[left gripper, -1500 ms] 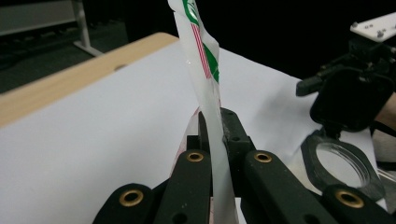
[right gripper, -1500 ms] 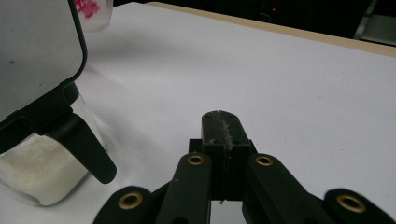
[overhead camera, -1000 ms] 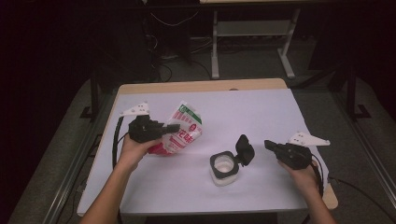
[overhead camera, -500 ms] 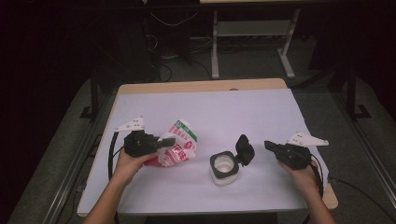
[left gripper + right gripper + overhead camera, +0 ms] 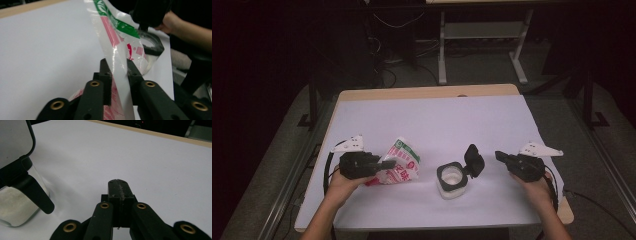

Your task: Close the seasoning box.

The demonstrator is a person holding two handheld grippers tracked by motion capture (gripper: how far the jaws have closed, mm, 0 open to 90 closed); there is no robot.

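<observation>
- The left gripper lay low over the near-left part of the white-covered table, its jaws pointing toward the table's middle.
- Between those jaws stood the edge of a plastic bag printed in red and green, resting on the table just beside the gripper.
- The jaws had just been opening; in the left gripper view a slim gap showed on either side of the film, so the pads seemed no longer to press it, though the clear plastic made this hard to judge.
- Right of the bag, near the table's front, stood a clear jar with white contents, its black lid flipped up on the right side.
- The right gripper was held near the lid but apart from it, its jaws pressed together on nothing.
</observation>
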